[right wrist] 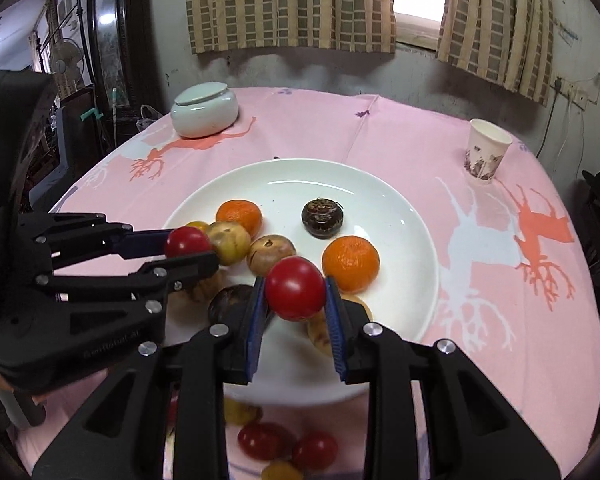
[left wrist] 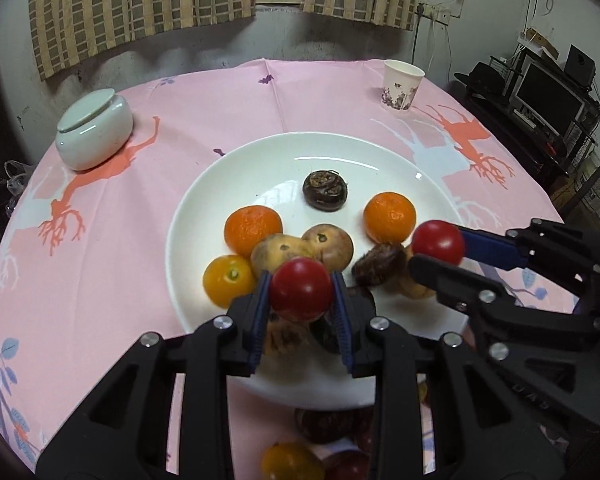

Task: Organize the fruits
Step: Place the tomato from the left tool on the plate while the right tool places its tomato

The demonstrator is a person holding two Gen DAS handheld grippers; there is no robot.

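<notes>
My left gripper (left wrist: 301,285) is shut on a red cherry tomato (left wrist: 301,300) above the near side of the white plate (left wrist: 188,216). My right gripper (right wrist: 295,286) is shut on a second red tomato (right wrist: 295,294) over the same plate (right wrist: 420,216). Each gripper shows in the other's view, side by side: the right one (left wrist: 436,249) and the left one (right wrist: 192,246). On the plate lie two oranges (left wrist: 253,230) (left wrist: 389,217), a dark water chestnut (left wrist: 325,191), a yellow tomato (left wrist: 228,280) and several brown fruits (left wrist: 327,244). Some fruits are hidden behind the fingers.
Loose red tomatoes (right wrist: 264,440) and a yellow one (left wrist: 292,462) lie on the pink tablecloth near the table's front edge. A lidded white jar (left wrist: 94,136) stands far left, a paper cup (left wrist: 402,84) far right. Shelves with a monitor (left wrist: 548,92) stand right of the table.
</notes>
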